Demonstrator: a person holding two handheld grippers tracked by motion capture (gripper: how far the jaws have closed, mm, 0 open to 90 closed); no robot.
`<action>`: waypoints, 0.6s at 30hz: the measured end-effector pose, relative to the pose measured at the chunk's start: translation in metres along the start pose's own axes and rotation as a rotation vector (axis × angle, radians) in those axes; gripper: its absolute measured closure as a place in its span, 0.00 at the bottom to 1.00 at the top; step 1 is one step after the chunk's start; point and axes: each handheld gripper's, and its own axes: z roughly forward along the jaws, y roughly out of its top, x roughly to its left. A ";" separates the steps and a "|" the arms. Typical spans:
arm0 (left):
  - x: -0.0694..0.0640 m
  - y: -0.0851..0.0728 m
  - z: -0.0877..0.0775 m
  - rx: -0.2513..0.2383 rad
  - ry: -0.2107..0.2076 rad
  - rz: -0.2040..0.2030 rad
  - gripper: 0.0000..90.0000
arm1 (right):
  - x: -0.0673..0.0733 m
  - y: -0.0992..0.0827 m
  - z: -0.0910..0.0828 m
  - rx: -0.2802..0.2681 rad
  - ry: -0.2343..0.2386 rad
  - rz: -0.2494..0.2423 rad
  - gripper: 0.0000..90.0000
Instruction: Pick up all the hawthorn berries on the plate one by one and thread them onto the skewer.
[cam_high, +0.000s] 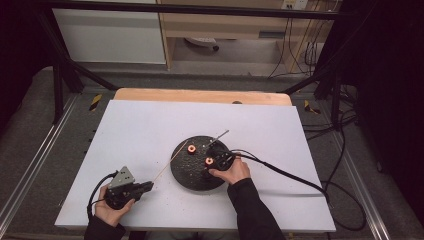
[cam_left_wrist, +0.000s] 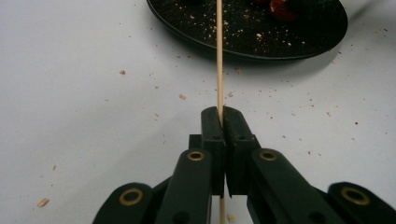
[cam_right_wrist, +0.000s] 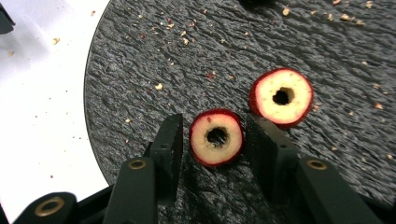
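left gripper (cam_left_wrist: 219, 122) pinches thin skewer (cam_left_wrist: 219, 60) | right gripper (cam_right_wrist: 212, 140) straddles cored fruit slice (cam_right_wrist: 216, 137) on black plate (cam_right_wrist: 140, 74), not yet pressing | slice light, soft, crumbly: grip rim gently

Dim workroom behind a white table (cam_high: 140, 130)

Grey floor (cam_high: 30, 145), black frame posts (cam_high: 57, 85), pale wooden cabinet (cam_high: 220, 25), cables (cam_high: 345, 150) trailing right.

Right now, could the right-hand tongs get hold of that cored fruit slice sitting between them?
Probably yes. The right tongs already straddle the nearer fruit slice on the black plate, with small gaps either side. The second slice sits just behind one jaw, possibly touching it.
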 end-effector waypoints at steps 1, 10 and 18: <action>0.000 0.000 0.000 0.000 0.000 0.001 0.98 | 0.000 0.000 0.001 0.002 0.008 0.001 0.65; 0.000 0.000 0.000 -0.001 -0.002 0.002 0.98 | -0.001 0.001 0.002 0.005 0.020 0.003 0.69; -0.002 0.000 -0.001 -0.017 0.003 0.001 0.98 | 0.001 0.003 -0.023 -0.116 0.052 0.069 0.70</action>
